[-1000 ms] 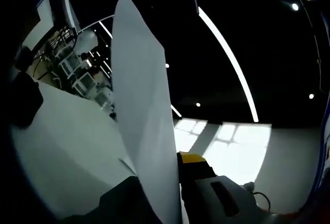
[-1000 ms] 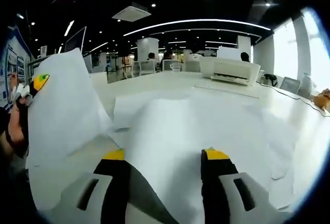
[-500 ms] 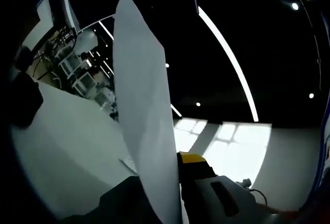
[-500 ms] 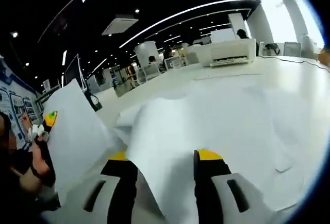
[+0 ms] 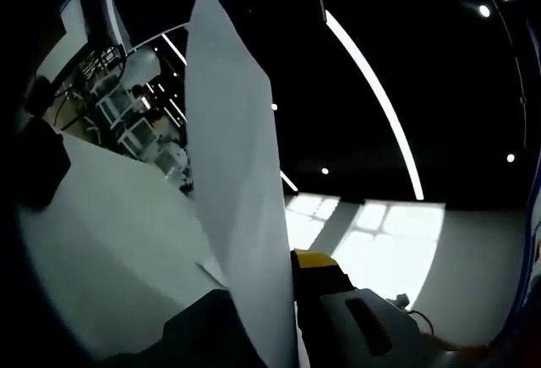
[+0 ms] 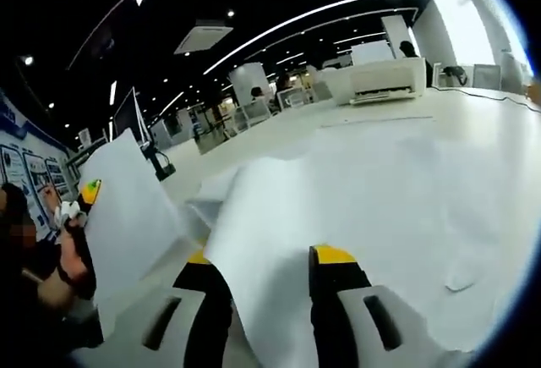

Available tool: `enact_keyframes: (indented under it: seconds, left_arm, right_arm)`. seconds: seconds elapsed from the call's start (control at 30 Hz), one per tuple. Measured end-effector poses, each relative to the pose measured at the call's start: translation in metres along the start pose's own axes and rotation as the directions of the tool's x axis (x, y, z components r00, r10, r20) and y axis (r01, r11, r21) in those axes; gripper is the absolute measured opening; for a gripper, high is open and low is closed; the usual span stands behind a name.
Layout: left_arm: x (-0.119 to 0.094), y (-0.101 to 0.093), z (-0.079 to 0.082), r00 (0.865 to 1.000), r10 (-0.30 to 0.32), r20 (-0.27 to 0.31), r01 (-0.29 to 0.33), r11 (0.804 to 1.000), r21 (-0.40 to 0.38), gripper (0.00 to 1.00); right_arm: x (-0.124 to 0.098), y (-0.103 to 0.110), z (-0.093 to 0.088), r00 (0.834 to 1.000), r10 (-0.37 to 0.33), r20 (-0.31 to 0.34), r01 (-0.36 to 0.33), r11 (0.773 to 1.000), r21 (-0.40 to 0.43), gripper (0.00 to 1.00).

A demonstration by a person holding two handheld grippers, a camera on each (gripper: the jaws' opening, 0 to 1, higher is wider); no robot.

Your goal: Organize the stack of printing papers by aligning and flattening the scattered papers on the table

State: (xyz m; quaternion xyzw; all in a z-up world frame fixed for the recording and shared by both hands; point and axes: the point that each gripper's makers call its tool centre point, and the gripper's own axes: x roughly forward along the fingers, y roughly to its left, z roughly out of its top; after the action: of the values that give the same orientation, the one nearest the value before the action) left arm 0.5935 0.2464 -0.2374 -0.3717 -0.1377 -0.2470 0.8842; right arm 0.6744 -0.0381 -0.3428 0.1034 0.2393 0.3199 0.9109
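White table [image 6: 473, 123] runs out ahead of the right gripper [image 6: 269, 260], w/ loose paper sheets [image 6: 397, 190] scattered flat over it; edges overlap, so exact count can't be told, at least 3. One big sheet's near edge passes btwn the right gripper's yellow-tipped fingers [image 6: 331, 257], its long axis running away from the tips toward the printer [image 6: 380, 80] at the far side. Jaws stand narrow w/ the sheet btwn them; firm pinch or not, can't tell.

Left gripper [image 5: 283, 260] is tilted up toward the ceiling and grips 1 upright sheet [image 5: 237, 182], long axis rising from the fingers [image 5: 314, 260]; jaws closed on its lower edge. In right gripper view that upright sheet [image 6: 127, 207] stands left of the fingers, w/ the person's hand [image 6: 72, 241] behind it.
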Motion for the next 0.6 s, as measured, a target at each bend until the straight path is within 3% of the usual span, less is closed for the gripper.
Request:
enact_keyframes:
  seconds: [0.33, 0.6]
  left_arm:
    - [-0.0002, 0.0001, 0.0001, 1.0, 0.002, 0.001, -0.002, 1.0, 0.0, 0.06]
    - [-0.0005, -0.0005, 0.0001, 1.0, 0.0, 0.001, 0.0, 1.0, -0.002, 0.06]
  right_arm:
    - [-0.0034, -0.0067, -0.0008, 1.0, 0.01, -0.019, -0.009, 0.998, 0.065, 0.21]
    - [-0.0024, -0.0063, -0.0019, 1.0, 0.001, -0.018, -0.001, 1.0, 0.021, 0.2]
